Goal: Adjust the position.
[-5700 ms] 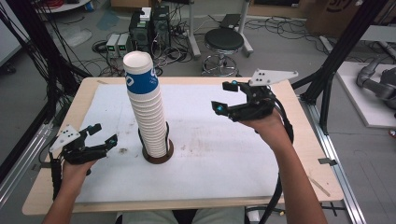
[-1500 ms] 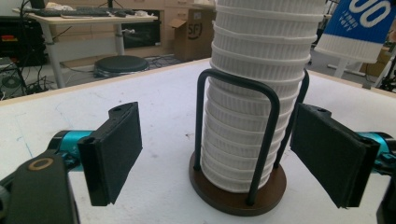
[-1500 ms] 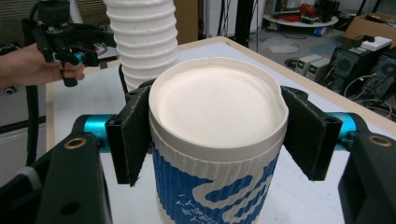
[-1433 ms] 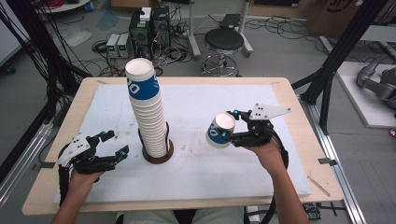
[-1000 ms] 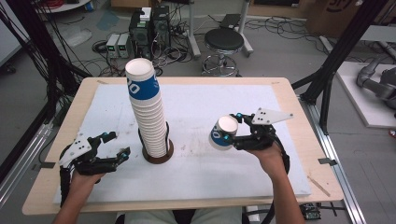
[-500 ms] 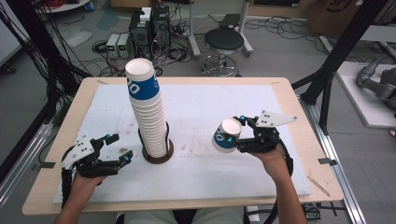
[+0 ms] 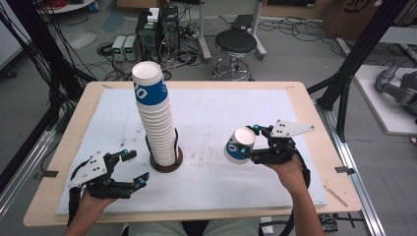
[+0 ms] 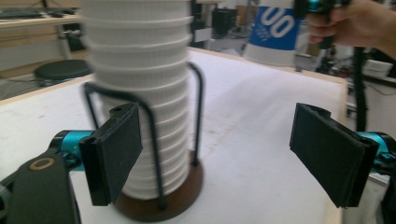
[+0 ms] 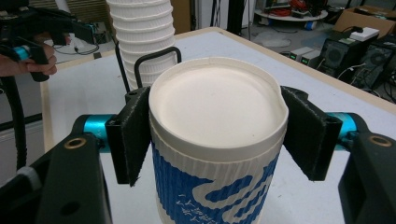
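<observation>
The right gripper (image 7: 252, 147) pinches a cup (image 7: 239, 145) upside down at 3 o'clock of the stack (image 7: 155, 123), apparently to set it down, while the left gripper (image 7: 132, 168) waits spread.

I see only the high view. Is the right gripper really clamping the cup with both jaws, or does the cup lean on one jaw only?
Observer: With both. In the right gripper view the right gripper has its two black pads pressed on opposite sides of the cup, just under its upper edge.
Operator: Is the end that faces this camera the open one?
Observer: No, it is a closed, flat white face with a low rim around it.
Operator: And does the left gripper touch anything?
Observer: No. In the left gripper view the left gripper is wide open, with only table between its jaws. The stack of cups in its black wire holder stands beyond the left jaw.
</observation>
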`<state>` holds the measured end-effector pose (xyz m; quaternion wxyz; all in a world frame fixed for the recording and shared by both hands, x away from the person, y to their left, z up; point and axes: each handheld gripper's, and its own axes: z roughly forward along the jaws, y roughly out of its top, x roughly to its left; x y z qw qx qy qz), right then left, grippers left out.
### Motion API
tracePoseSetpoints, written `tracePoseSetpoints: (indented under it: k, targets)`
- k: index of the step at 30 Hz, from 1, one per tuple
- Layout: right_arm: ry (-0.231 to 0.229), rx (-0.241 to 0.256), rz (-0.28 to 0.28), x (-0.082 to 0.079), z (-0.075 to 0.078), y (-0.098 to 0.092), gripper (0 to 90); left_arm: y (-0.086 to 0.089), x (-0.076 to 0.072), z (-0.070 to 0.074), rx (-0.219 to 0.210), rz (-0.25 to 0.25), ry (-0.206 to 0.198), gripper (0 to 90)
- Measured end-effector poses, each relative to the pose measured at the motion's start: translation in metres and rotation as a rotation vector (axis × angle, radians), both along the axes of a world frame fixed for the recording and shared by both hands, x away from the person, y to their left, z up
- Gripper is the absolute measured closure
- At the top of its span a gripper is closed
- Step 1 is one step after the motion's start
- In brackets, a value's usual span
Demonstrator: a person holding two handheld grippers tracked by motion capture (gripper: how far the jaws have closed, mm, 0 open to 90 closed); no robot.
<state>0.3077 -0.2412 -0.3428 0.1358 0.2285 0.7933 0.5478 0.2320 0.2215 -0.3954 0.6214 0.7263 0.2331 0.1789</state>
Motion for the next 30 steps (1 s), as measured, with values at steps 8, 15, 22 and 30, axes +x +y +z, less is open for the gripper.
tracePoseSetpoints:
  k: [8, 15, 22, 30]
  targets:
    - [0.006, -0.014, 0.033, -0.002, 0.0, 0.008, 30.7, -0.038, 0.007, 0.006, -0.004, -0.118, -0.011, 17.0]
    - [0.01, -0.009, 0.06, -0.003, -0.001, 0.011, 30.7, -0.071, 0.02, 0.007, 0.014, -0.198, -0.016, 17.0]
    - [0.006, -0.011, 0.09, -0.006, -0.001, 0.017, 30.7, -0.096, 0.03, 0.004, 0.024, -0.24, -0.022, 16.8]
    - [0.008, -0.008, 0.136, -0.009, 0.0, 0.026, 30.8, -0.121, 0.04, 0.003, 0.034, -0.277, -0.027, 16.2]
